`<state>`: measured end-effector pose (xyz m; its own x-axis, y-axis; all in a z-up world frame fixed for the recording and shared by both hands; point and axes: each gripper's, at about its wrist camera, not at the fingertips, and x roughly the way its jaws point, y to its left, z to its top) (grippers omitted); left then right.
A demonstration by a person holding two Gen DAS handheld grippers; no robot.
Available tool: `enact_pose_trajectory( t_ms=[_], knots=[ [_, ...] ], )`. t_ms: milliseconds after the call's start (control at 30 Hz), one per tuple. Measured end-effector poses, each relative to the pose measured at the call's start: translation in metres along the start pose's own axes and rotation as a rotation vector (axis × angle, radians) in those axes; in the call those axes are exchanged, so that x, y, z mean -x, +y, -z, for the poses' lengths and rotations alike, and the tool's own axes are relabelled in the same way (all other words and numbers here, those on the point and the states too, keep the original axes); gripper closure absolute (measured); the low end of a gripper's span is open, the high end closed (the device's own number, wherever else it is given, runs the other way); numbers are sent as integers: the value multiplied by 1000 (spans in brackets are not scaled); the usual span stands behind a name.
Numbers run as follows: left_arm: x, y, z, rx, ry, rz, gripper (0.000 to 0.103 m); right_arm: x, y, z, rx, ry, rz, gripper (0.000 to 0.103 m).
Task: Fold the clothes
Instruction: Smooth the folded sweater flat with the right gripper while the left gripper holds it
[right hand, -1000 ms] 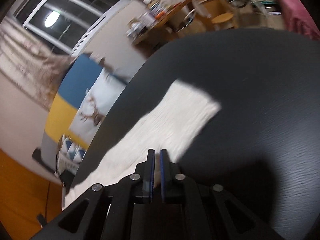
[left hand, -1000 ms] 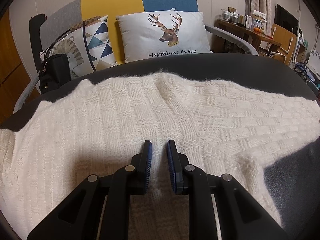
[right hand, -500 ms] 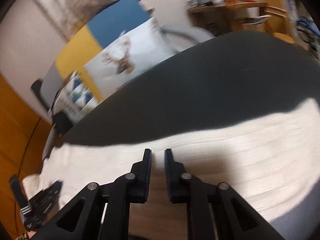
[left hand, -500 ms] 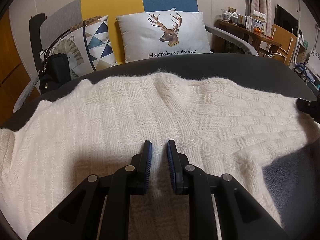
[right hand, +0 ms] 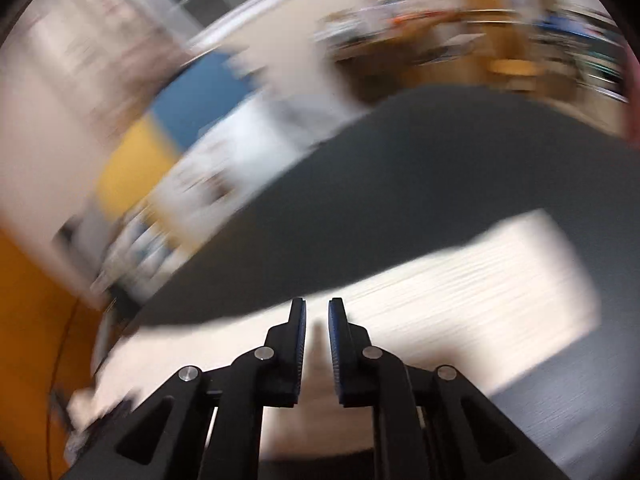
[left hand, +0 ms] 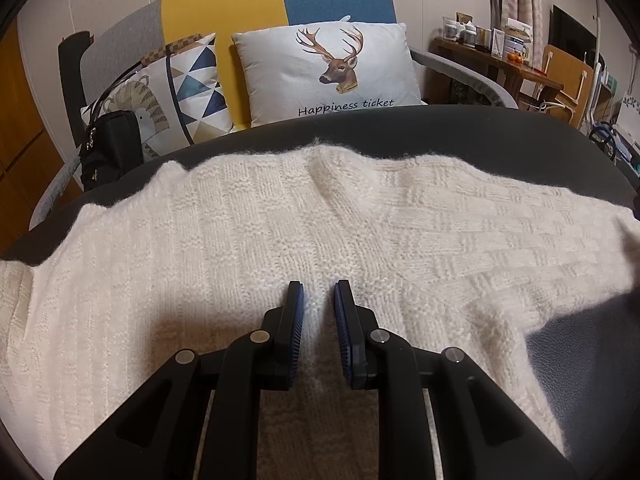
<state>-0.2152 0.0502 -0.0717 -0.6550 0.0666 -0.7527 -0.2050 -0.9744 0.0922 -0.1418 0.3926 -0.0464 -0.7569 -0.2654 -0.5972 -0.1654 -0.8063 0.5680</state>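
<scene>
Left gripper (left hand: 318, 292) hovers over the cream knit sweater (left hand: 248, 236), jaws slightly parted, clasping nothing. Only its view shows, sharply, the basket-weave knit spread on the dark table (left hand: 460, 132) before a deer cushion (left hand: 326, 72). Right gripper (right hand: 317, 310), empty, jaws narrowly apart, sees the sweater (right hand: 460, 300) blurred.

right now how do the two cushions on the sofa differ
The deer cushion stands upright in full view; the triangle cushion leans to its left, partly hidden behind a black bag.

The deer cushion carries a stag's head and the words "Happiness ticket"; the triangle cushion has blue, grey and tan triangles and no visible text.

Both are white-based and rest against the sofa backrest behind the dark table.
</scene>
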Motion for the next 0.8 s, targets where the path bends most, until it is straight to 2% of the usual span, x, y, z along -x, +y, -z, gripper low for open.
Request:
enact_pose_trajectory(
  t_ms=[33, 133, 200, 267, 400, 533, 667, 700, 800],
  knots=[
    [0, 0, 0, 0, 0, 0, 85, -14, 32, 16, 50, 56, -77, 91],
    [0, 0, 0, 6, 1, 5, 85, -54, 94, 50, 128, 187, -189, 91],
    [0, 1, 0, 9, 1, 9, 85, -73, 114, 64, 157, 240, -189, 91],
    [0, 2, 1, 11, 0, 13, 85, -76, 107, 71, 147, 257, -180, 92],
    [-1, 4, 2, 17, -1, 21, 85, -56, 68, 61, 97, 200, -136, 97],
    [-1, 4, 2, 18, -3, 22, 85, -29, 19, 42, -37, 127, -87, 100],
    [-1, 3, 3, 18, -3, 23, 85, -10, -11, 32, -150, 78, -57, 96],
    [-1, 3, 3, 20, -3, 25, 85, -7, -2, 32, -133, 83, -56, 91],
    [0, 5, 2, 36, -3, 42, 85, -12, 53, 31, 10, 97, -112, 91]
  ],
)
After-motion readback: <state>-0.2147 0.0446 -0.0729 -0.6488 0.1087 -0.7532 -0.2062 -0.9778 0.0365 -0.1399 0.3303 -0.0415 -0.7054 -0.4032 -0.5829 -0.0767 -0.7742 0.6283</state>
